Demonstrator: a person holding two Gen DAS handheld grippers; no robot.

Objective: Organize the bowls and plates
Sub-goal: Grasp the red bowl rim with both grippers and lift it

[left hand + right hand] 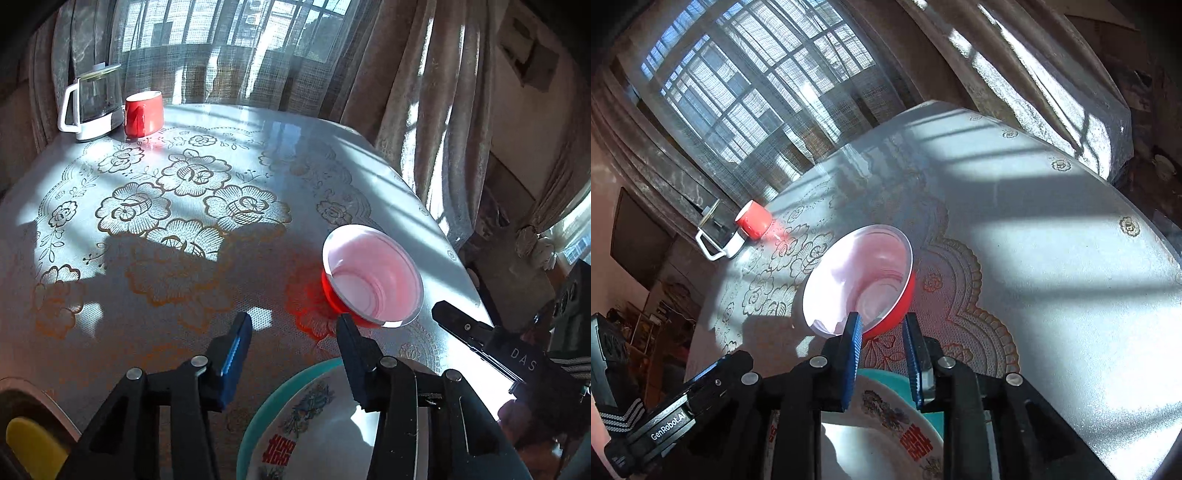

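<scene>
Red bowl (858, 280) — likely light, rigid, slick, best pinched at rim; right gripper (881, 325) jaws narrowly parted astride its near rim, grip uncertain; left gripper (295, 325) half open, empty.

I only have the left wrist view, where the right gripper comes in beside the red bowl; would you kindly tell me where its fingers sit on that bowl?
Observer: The right gripper straddles the near rim of the red bowl: one finger appears to be inside the bowl, the other outside its red wall.
Operator: Thank you. Is it clamped on the rim yet?
Observer: It seems not. The right wrist view shows space between the pads and the bowl's wall, so the jaws look open around the rim.
</scene>
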